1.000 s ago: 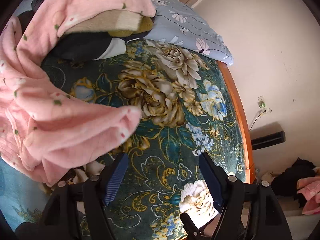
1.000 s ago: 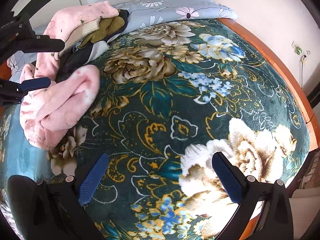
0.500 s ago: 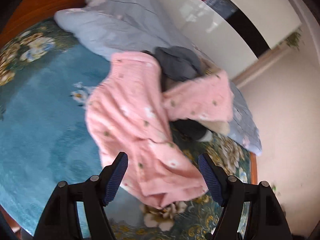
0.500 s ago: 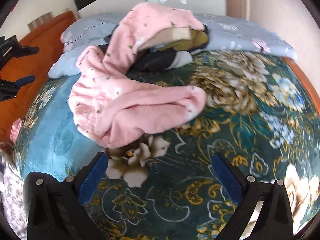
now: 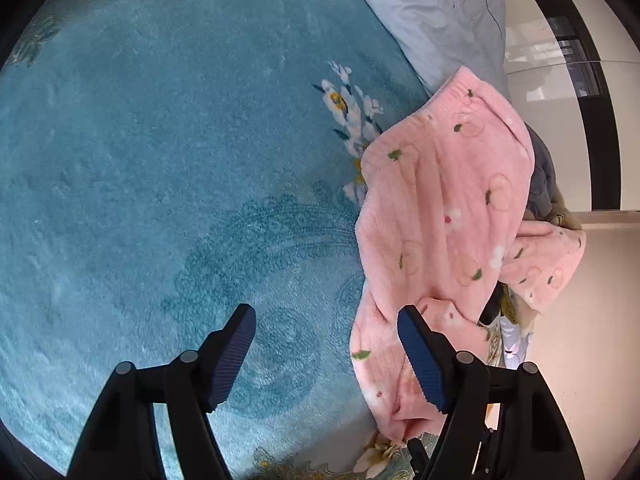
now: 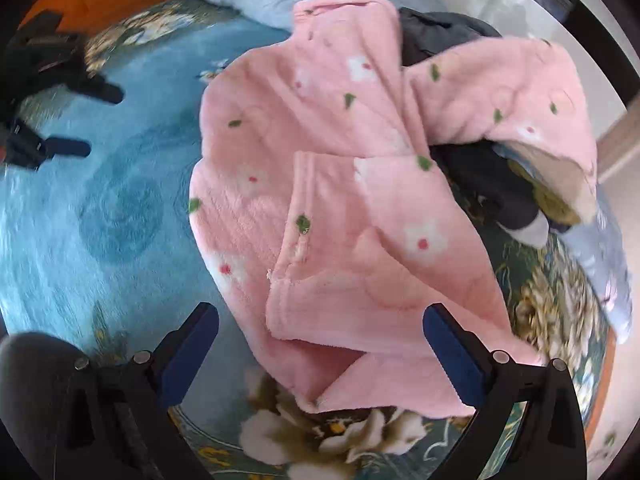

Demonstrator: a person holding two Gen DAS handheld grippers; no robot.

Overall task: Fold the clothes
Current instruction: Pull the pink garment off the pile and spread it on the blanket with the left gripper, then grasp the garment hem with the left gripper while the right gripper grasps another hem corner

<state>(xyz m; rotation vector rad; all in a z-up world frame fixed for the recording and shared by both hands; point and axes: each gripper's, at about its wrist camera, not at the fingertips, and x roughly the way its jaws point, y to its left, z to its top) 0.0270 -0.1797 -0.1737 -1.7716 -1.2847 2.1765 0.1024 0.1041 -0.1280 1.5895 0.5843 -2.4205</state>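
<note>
**Pink fleece waits, both grippers empty**

Floral blanket (image 6: pixel 100 208) spans my view; the pink fleece garment (image 6: pixel 340 208) lies crumpled at centre, dark clothes (image 6: pixel 488 188) at two o'clock. It looks soft, light, floppy; I'd pinch the hem. Right gripper (image 6: pixel 320 344) and left gripper (image 5: pixel 326 344) both gape

Bare blue blanket (image 5: pixel 168 168) left of pink garment (image 6: pixel 340 200): open passage. Pillow (image 5: pixel 436 20) behind garment, dark clothes (image 6: pixel 484 184) on right block.

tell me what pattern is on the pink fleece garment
Small white flowers with red centres, green leaves and faint peach outlines on the pink fleece garment; clearest in the right wrist view.
</note>
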